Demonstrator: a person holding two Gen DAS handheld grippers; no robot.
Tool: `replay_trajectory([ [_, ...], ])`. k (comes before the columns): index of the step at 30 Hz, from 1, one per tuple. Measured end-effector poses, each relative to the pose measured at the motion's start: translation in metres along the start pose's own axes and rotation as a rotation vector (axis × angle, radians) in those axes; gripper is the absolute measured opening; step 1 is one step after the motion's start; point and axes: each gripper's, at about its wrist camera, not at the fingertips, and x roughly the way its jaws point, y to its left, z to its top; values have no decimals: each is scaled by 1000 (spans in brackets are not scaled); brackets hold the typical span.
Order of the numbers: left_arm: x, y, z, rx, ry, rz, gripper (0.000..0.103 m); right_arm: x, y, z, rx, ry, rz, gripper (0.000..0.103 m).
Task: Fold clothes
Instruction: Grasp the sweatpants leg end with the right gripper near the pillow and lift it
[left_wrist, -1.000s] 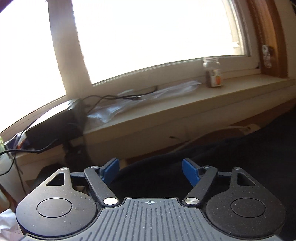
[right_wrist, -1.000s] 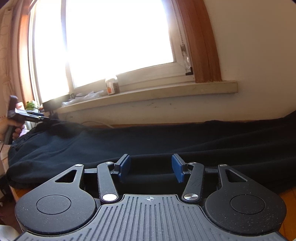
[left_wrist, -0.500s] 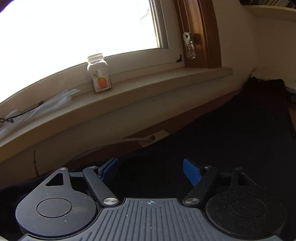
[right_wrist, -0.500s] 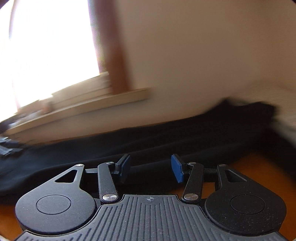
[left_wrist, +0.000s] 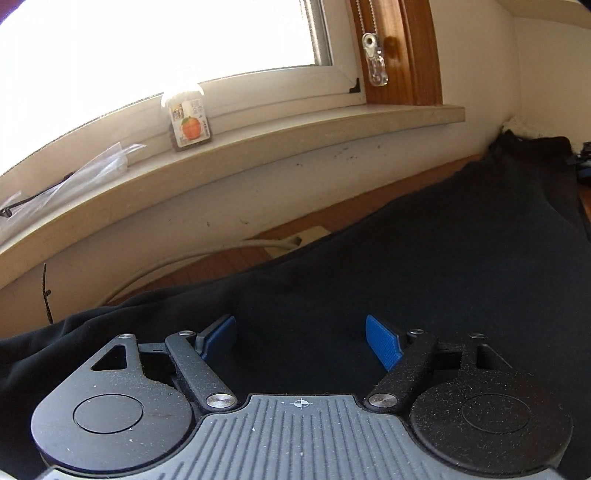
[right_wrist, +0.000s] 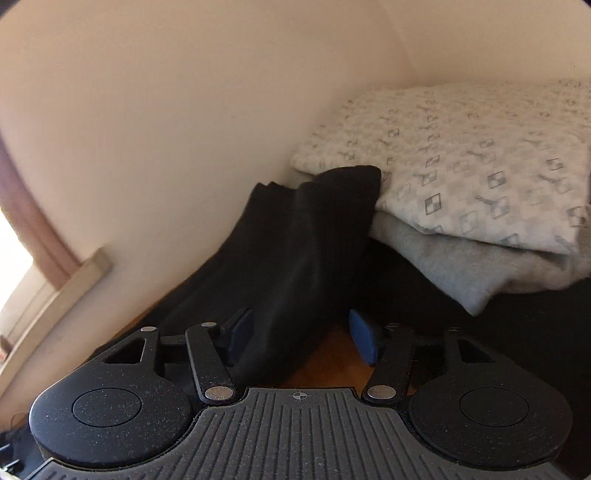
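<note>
Progress early: the long black fabric garment (left_wrist: 424, 266) lies spread along your wooden desk (right_wrist: 328, 358), unfolded. Left tongs (left_wrist: 301, 338) wide over it, empty. Right tongs (right_wrist: 301, 336) opening astride its raised fold. Far right, patterned white folded cloth (right_wrist: 461, 158) stacked.

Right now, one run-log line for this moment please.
left hand-held gripper: open over dark garment | right hand-held gripper: opening, garment end between pads | folded stack: beside

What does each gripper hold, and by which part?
Nothing is held. The left gripper stands open above the black garment. On the right gripper the jaws are opening; a garment fold lies loose between them.
</note>
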Motion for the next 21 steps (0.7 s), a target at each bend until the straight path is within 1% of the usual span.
replay_trajectory([
  [3, 0, 3, 0, -15, 6, -11, 80, 6, 11, -1, -31, -9, 7, 58],
  [6, 0, 3, 0, -22, 7, -13, 80, 6, 26, -4, -82, -17, -17, 57],
  [8, 0, 3, 0, -20, 7, -11, 80, 10, 33, -4, -113, -21, -39, 55],
  [9, 0, 3, 0, -19, 9, -11, 80, 13, 33, -3, -116, -26, -60, 51],
  [10, 0, 3, 1, -20, 11, -12, 80, 13, 33, -2, -123, -46, -74, 41],
  [11, 1, 3, 1, -21, 12, -13, 80, 12, 34, -1, -135, -69, -74, 27],
  [12, 1, 3, 1, -23, 13, -13, 80, 11, 35, -1, -155, -82, -67, 19],
  [13, 1, 3, 1, -24, 13, -13, 80, 11, 38, 0, -179, -88, -60, 16],
  [15, 1, 3, 1, -23, 15, -13, 80, 10, 44, 1, -228, -98, -46, 16],
  [16, 1, 3, 1, -24, 17, -13, 80, 11, 46, 2, -242, -92, -48, 21],
  [18, 1, 3, 1, -24, 19, -13, 80, 16, 49, 6, -249, -61, -66, 35],
  [19, 2, 3, 1, -24, 19, -14, 80, 19, 49, 7, -252, -49, -72, 47],
  [21, 2, 3, 1, -22, 19, -13, 80, 25, 49, 10, -259, -37, -88, 47],
])
